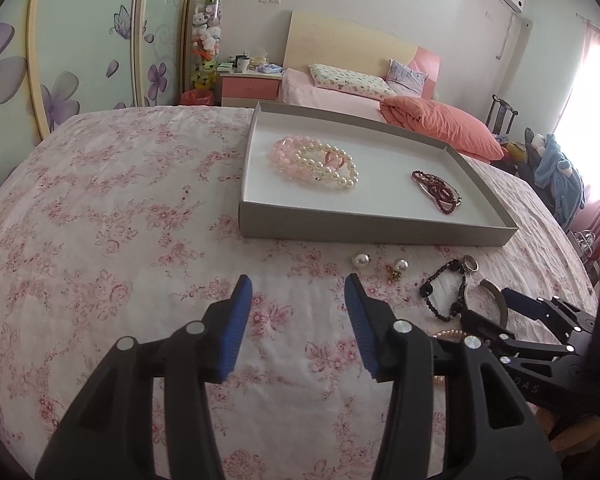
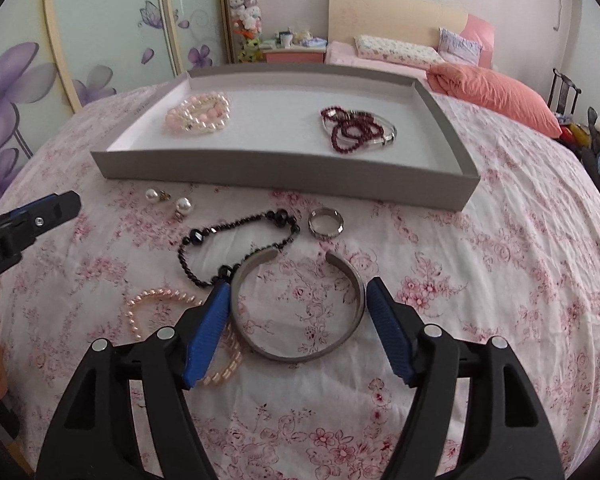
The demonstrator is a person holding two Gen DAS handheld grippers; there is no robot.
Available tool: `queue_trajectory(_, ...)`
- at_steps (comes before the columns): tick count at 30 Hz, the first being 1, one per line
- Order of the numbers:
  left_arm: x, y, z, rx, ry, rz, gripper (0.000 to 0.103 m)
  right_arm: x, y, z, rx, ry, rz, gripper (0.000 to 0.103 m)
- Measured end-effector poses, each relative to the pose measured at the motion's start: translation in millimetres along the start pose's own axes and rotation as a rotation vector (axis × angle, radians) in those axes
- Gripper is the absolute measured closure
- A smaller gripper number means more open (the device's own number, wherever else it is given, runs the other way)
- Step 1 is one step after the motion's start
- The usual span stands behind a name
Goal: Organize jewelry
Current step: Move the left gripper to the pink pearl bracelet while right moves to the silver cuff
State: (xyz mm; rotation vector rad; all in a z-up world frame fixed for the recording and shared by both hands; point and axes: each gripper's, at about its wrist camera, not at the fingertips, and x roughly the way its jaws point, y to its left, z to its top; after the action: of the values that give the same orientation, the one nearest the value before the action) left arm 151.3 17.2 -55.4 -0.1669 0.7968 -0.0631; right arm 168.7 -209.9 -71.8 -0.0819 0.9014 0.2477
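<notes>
The right gripper (image 2: 296, 292) stands wide open over the flowered bed cover (image 2: 480, 280), its blue pads flanking the grey open cuff bangle (image 2: 352, 316). The left pad lies against or just beside the bangle's outer left edge, while the right pad stands just clear of its right edge, so nothing is gripped. Under the left finger a pink pearl bracelet (image 2: 156, 296) lies partly hidden, just beside the bangle. Just past the fingertips a black bead bracelet (image 2: 236, 228) lies looped, its near end touching the bangle's left tip. Beside its far end sits a silver ring (image 2: 326, 222), and to the left lie two pearl earrings (image 2: 168, 200).

The left gripper (image 1: 298, 288) is about half open and holds nothing; only bare bed cover (image 1: 120, 240) shows between its pads. The pearl earrings (image 1: 380, 264) lie a little beyond its right fingertip, apart from it. In the left wrist view the right gripper (image 1: 500, 304) shows at the lower right, over the bangle.

Farther on stands a shallow grey tray (image 2: 260, 164) on the bed. In its left part pink and white pearl bracelets (image 2: 198, 114) are heaped together; in its right part a dark red bead strand (image 2: 350, 128) lies tangled with a silver bangle (image 2: 386, 134). Beyond it are pillows and a headboard.
</notes>
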Motion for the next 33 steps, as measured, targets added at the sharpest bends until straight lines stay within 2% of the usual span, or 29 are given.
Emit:
queue_trajectory(6,1,-5,-3,0.012,0.014,-0.014,0.054,-3,-12,0,0.029,0.001,-0.001,0.035)
queue_trajectory(11,2,-15,-8,0.035,0.042,-0.063,0.054,-5,-31,-2,0.063,0.002,-0.043,0.035)
queue_trajectory(16,4,-36,-18,0.118,0.072,-0.115,0.054,-7,-45,-6,0.082,0.002,-0.074,0.035)
queue_trajectory(24,12,-73,-35,0.268,0.117,-0.165,0.055,-10,-48,-11,0.072,0.001,-0.057,0.035)
queue_trajectory(26,17,-79,-37,0.291,0.127,-0.164,0.059,-10,-48,-11,0.071,0.001,-0.057,0.035)
queue_trajectory(30,23,-84,-38,0.325,0.139,-0.149,0.076,-10,-48,-11,0.071,0.002,-0.057,0.035)
queue_trajectory(33,25,-88,-38,0.343,0.140,-0.134,0.083,-10,-48,-11,0.071,0.002,-0.057,0.035)
